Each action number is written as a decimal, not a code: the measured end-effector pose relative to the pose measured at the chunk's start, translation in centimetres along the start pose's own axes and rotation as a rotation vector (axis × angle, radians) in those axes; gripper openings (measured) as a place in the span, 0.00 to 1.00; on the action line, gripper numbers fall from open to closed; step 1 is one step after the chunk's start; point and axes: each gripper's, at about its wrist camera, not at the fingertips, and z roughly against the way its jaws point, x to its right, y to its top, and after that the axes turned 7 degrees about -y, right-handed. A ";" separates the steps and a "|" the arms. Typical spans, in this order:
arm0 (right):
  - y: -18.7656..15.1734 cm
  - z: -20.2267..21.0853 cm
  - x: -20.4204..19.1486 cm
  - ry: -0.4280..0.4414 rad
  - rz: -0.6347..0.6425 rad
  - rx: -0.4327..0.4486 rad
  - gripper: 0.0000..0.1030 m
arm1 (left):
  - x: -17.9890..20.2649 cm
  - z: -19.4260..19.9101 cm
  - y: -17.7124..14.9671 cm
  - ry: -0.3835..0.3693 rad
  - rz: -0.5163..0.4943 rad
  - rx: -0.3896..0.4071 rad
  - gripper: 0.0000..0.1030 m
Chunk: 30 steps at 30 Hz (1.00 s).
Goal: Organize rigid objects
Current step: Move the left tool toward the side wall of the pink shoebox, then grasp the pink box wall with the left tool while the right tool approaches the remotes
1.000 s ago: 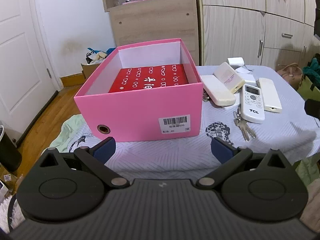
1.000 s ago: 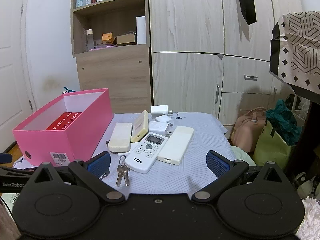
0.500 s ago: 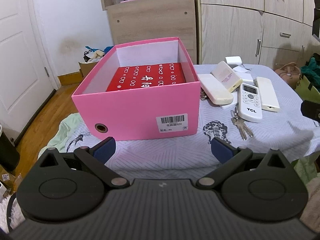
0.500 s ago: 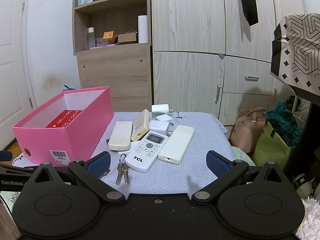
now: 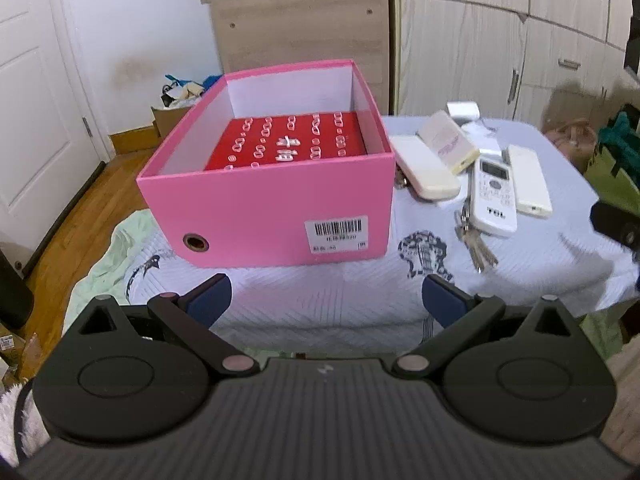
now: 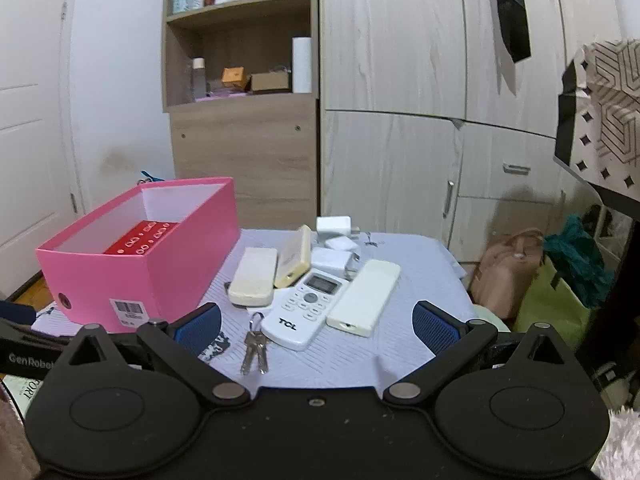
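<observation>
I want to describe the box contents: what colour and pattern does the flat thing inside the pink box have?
Red with small white markings; the flat thing shows best in the left wrist view.

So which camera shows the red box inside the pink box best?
The left wrist view: it looks down into the pink box, showing most of the red box lid. The right wrist view shows only a corner of it behind the pink wall.

Red box [image 5: 292, 138] inside pink box [image 5: 272, 216]: near end hidden behind the pink front wall; white characters on top blurred, unreadable. Barcode label [image 5: 336, 234]: print too small to read. White chargers [image 6: 334, 246]: partly hidden behind the remotes. Left gripper arm [image 6: 24, 344]: cut off at left edge, lettering truncated.
</observation>
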 end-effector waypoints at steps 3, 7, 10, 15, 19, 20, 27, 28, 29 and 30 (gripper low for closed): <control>0.1 0.0 -0.1 0.013 0.000 -0.004 1.00 | -0.3 0.4 0.2 -0.035 0.022 -0.004 1.00; 0.4 0.5 0.1 0.053 -0.013 0.019 1.00 | -0.5 1.2 0.5 -0.071 0.025 0.020 1.00; 0.9 0.6 0.3 0.140 -0.030 0.011 1.00 | -1.0 2.2 0.9 -0.104 0.025 0.045 1.00; 1.9 0.9 1.2 0.351 -0.089 -0.014 1.00 | -2.9 3.7 2.6 -0.248 0.120 0.023 1.00; 4.8 0.0 1.4 0.382 -0.099 -0.068 1.00 | -3.2 5.2 5.1 -0.270 0.028 0.003 1.00; 5.9 -0.3 1.3 0.395 -0.093 -0.080 1.00 | -3.1 5.7 5.9 -0.248 -0.004 0.017 1.00; 12.2 -2.6 -1.4 0.429 0.025 -0.110 1.00 | -4.2 6.0 12.0 -0.332 -0.098 -0.062 1.00; 12.8 -3.3 -2.3 0.407 0.079 -0.114 1.00 | -4.4 5.7 12.7 -0.334 -0.096 -0.080 1.00; 13.4 -4.5 -3.2 0.387 0.116 -0.137 1.00 | -4.7 5.1 13.4 -0.323 -0.095 -0.096 1.00; 13.9 -5.6 -3.7 0.384 0.127 -0.165 0.99 | -5.0 4.6 14.0 -0.295 -0.094 -0.100 1.00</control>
